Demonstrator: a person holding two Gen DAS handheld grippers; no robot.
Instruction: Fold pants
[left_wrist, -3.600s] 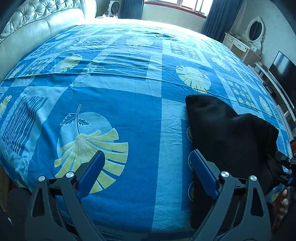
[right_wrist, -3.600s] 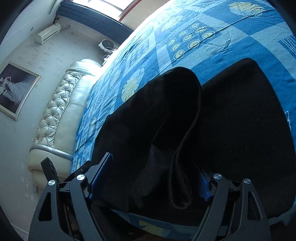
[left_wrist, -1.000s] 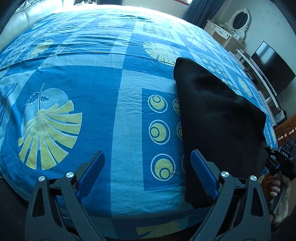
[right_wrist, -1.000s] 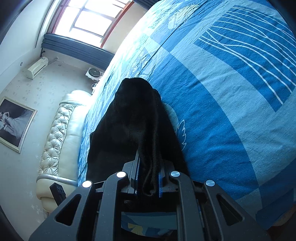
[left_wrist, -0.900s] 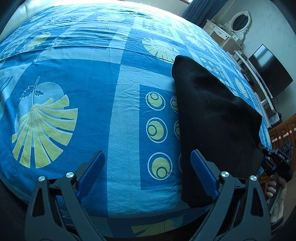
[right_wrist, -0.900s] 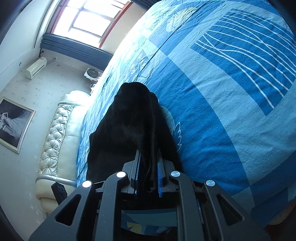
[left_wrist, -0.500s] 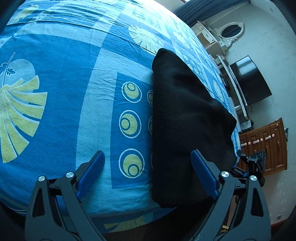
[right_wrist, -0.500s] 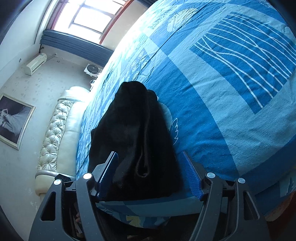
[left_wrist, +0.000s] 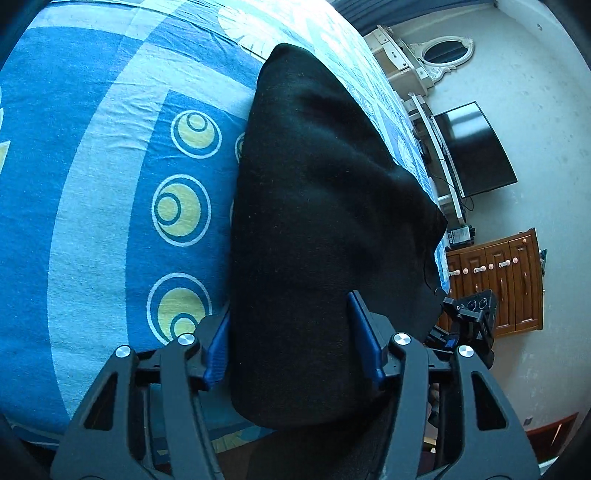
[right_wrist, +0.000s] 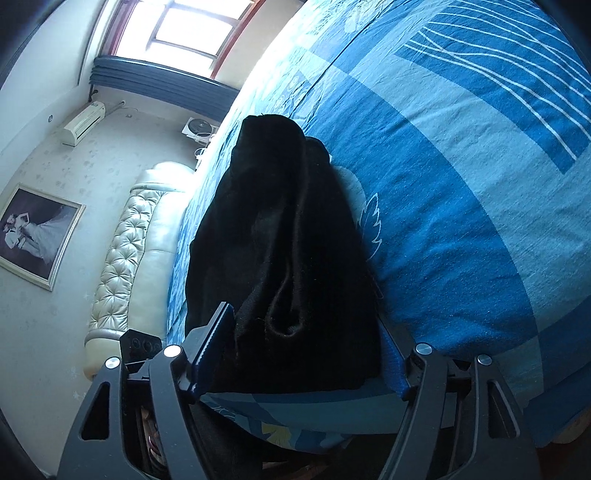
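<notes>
Pants (left_wrist: 325, 221), black and bunched into a long strip, lie along the near edge of the bed (left_wrist: 92, 206) on its blue patterned sheet, running from six o'clock up toward twelve in both wrist views. Left gripper (left_wrist: 291, 343) straddles the near end, fingers apart with cloth filling the gap between the blue pads (left_wrist: 364, 343); whether they pinch the fabric or merely flank it, I cannot tell for sure, though the gap looks too wide for a real grip. Right gripper (right_wrist: 303, 354) sits at the other side of that same end, fingers spread wide, pants (right_wrist: 280, 236) lying loose between them with a sagging fold at six o'clock. Reads like the set-up for a grab, both tools lined up on one end of the garment. Next move, I'd judge: close both sets of fingers on the layered edge, catching every layer, then lift and carry that end toward twelve o'clock.
</notes>
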